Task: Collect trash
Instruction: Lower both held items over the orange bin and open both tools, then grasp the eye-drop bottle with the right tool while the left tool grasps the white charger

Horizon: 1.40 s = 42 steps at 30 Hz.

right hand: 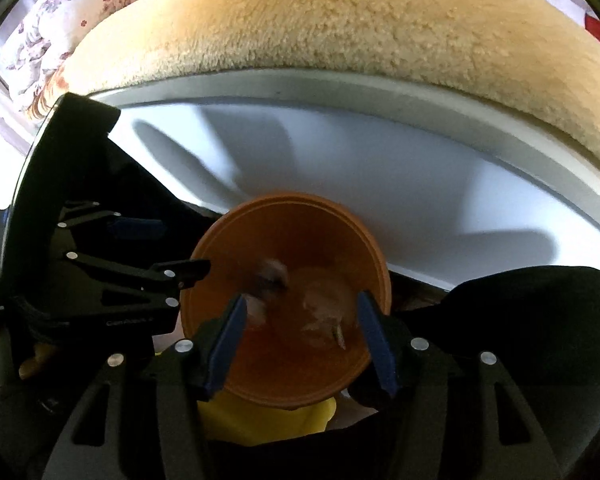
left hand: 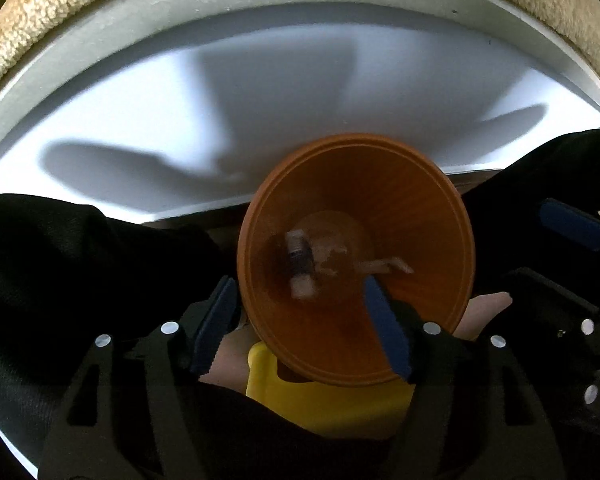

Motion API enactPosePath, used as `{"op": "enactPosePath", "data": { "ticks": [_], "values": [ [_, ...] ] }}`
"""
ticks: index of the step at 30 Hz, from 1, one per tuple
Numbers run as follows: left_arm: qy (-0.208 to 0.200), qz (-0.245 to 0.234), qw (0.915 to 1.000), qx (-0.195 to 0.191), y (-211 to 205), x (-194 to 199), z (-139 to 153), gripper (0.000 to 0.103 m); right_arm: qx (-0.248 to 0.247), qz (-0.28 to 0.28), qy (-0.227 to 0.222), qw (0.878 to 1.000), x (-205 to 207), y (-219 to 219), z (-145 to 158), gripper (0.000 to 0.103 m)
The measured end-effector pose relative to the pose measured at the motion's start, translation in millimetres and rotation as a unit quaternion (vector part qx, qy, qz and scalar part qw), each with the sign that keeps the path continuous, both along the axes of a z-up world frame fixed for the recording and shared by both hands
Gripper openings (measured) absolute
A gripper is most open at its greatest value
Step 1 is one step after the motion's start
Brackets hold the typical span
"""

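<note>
Here, both tools hang over an orange bin (left hand: 354,256) that stands just off the near edge of a white table (left hand: 180,120). The left tool (left hand: 300,332) is spread wide with nothing between its blue pads: one pad sits outside the bin's left rim, the other over its mouth. The right tool (right hand: 302,340) is likewise wide and holds nothing, its pads over the bin's opening at either side. Down at the bottom of the bin lies the trash (left hand: 302,264): a small dark-banded tube with pale scraps beside it, blurred, well below both tools and touching neither. A yellow thing (left hand: 320,396) shows under the bin's near side; what it is I cannot tell. Black cloth (left hand: 60,264) lies to either side. Past the table's far edge runs a tan fleece blanket (right hand: 340,28), with a floral quilt (right hand: 60,12) beyond it.
</note>
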<state>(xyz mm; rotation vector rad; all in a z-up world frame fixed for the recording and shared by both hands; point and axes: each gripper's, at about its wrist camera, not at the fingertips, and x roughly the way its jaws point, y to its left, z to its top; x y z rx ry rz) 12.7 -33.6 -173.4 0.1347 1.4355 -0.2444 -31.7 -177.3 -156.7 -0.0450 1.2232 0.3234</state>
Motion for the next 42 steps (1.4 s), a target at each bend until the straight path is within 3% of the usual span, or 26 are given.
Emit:
{"op": "enactPosePath", "data": {
  "ticks": [4,10,16,19,23,28,31,33,35,42],
  "values": [
    [-0.008,0.002,1.0000,-0.002,1.8,1.9,9.4,0.066,0.007,-0.008,-0.017,1.000,-9.3,-6.7,18.8,0.057],
    [-0.078,-0.020,0.9961,-0.035,4.5,-25.8,52.8,0.067,0.058,0.012,-0.089,0.994,-9.6,-24.8,96.1,0.057],
    [-0.173,-0.035,0.9833,-0.046,12.2,-33.6,93.5,0.074,0.057,0.010,-0.144,0.988,63.1,-16.9,135.1,0.057],
    [-0.201,-0.031,0.9786,-0.033,15.9,-31.5,108.6,0.074,0.075,-0.008,-0.139,0.987,112.0,-6.3,137.2,0.057],
    [-0.201,-0.015,0.9782,-0.050,23.3,-27.5,115.4,0.074,0.071,-0.018,-0.138,0.988,161.4,8.5,134.8,0.053],
    [-0.203,0.000,0.9777,-0.053,42.2,-21.2,115.6,0.074,0.034,-0.010,-0.130,0.991,202.8,32.0,119.9,0.049],
    [-0.200,0.010,0.9781,-0.057,43.3,-17.1,116.4,0.074,0.016,-0.009,-0.121,0.992,216.8,38.9,108.5,0.046],
    [-0.197,0.014,0.9784,-0.060,46.0,-21.4,114.2,0.074,0.014,-0.008,-0.112,0.994,225.5,39.5,100.1,0.039],
    [-0.194,0.014,0.9790,-0.062,45.9,-20.1,113.1,0.074,0.033,-0.013,-0.102,0.994,233.1,36.5,94.3,0.023],
    [-0.211,0.014,0.9751,-0.066,37.7,-4.9,136.9,0.074,0.046,-0.027,-0.137,0.989,198.2,5.8,104.3,0.023]
  ]
}}
